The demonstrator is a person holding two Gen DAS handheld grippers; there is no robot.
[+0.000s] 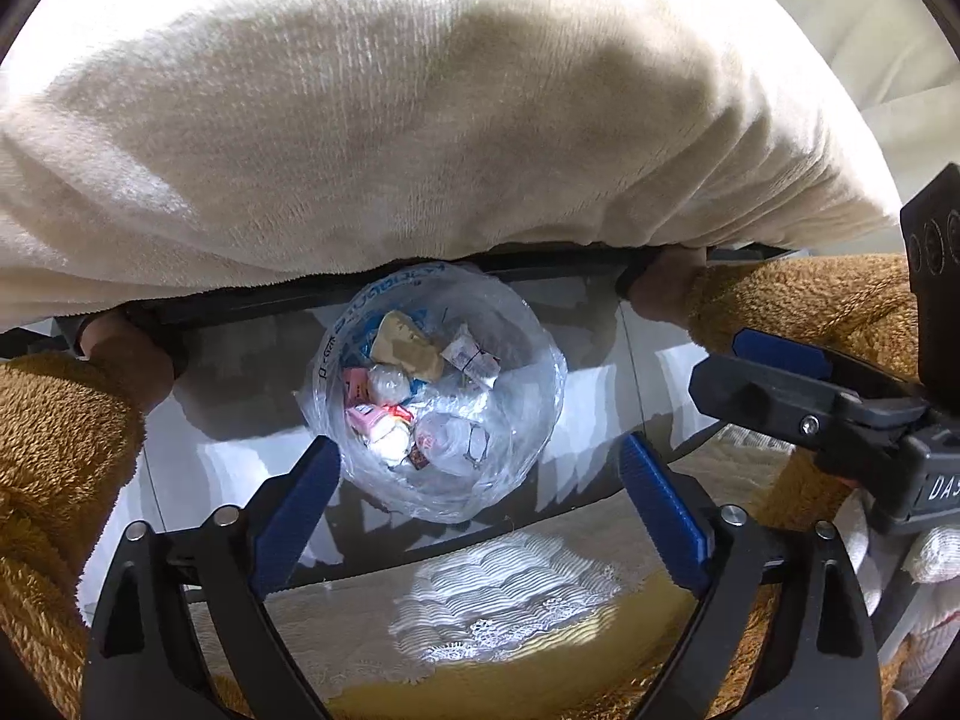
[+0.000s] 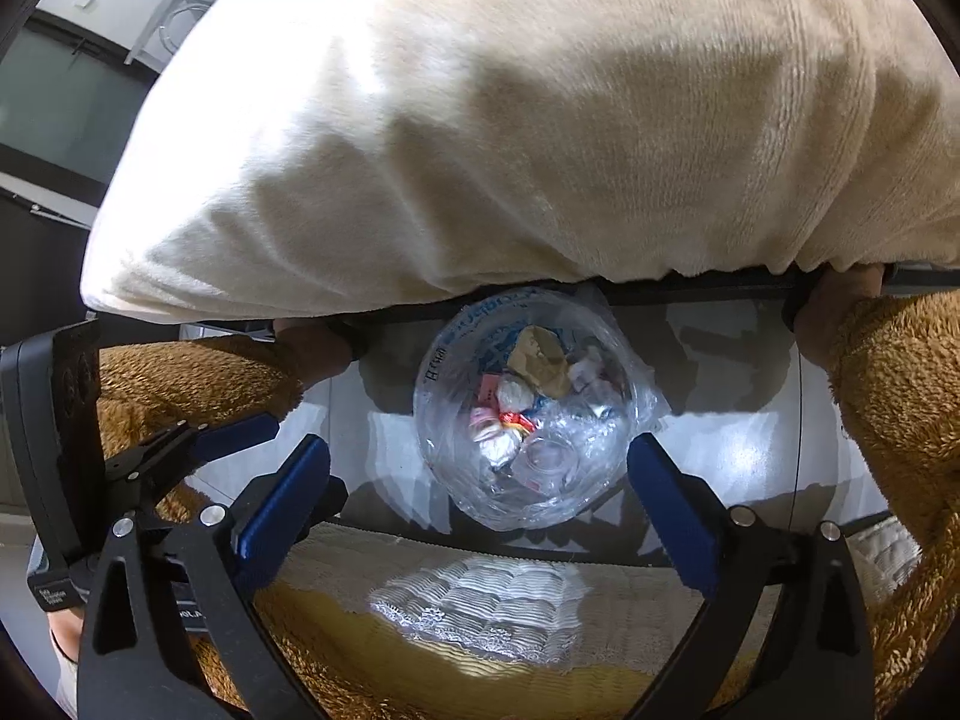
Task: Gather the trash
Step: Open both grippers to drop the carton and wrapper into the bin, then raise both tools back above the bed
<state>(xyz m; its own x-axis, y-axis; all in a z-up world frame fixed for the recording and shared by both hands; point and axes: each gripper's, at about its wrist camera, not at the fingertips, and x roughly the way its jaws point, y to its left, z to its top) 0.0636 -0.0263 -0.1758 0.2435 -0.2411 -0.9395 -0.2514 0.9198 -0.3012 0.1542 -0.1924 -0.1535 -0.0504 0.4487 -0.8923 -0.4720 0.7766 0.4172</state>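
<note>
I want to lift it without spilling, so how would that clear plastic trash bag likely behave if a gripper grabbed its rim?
The clear plastic bag looks thin and crinkled, so it would probably sag and fold rather than hold its shape. Its contents, crumpled wrappers and paper scraps, look light. The glossy film may slip between the pads.

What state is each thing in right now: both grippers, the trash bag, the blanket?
left gripper: open, fingers apart, nothing between them.
right gripper: open, holding nothing.
clear plastic bag: mouth open, standing on the floor, partly filled with wrappers and crumpled paper.
cream blanket: draped over the edge above the bag.
</note>
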